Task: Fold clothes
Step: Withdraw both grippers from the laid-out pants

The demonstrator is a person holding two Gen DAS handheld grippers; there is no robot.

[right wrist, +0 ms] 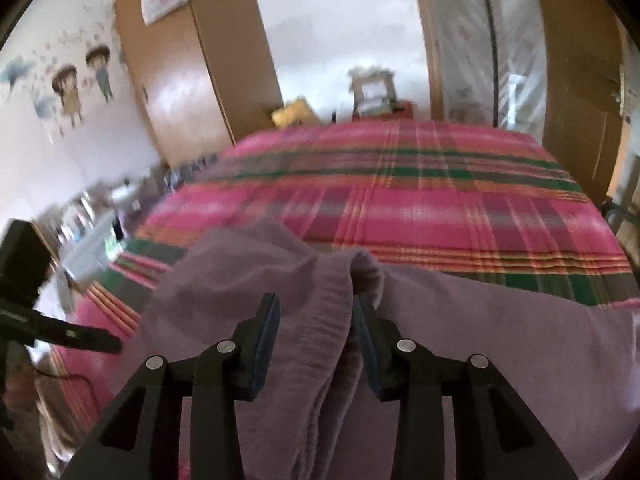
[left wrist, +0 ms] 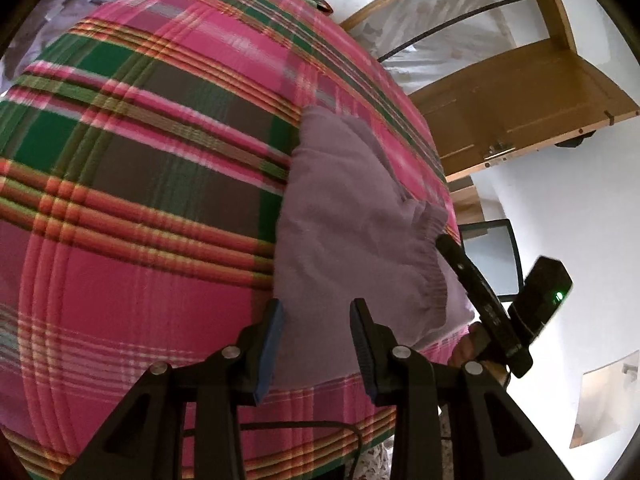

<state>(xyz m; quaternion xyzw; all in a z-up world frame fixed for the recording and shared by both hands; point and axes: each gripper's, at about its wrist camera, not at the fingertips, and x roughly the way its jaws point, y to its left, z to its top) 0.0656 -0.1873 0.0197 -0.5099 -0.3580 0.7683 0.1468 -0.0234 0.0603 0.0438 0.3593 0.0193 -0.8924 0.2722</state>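
Nearest my right-hand camera, the right tongs [right wrist: 316, 320] stand partly apart with a raised fold of the mauve garment [right wrist: 460, 328] between the pads; I cannot confirm that either pad presses on it, as the frame is blurred. My left tongs [left wrist: 318, 316] also stand partly apart above the same garment [left wrist: 352, 216], gripping nothing. That garment lies on the plaid bedspread [left wrist: 140, 160], at its near edge, bunched with a ribbed cuff showing. Beyond the bedspread's far edge I note a wooden wardrobe [right wrist: 180, 92] and a wooden door [left wrist: 520, 100].
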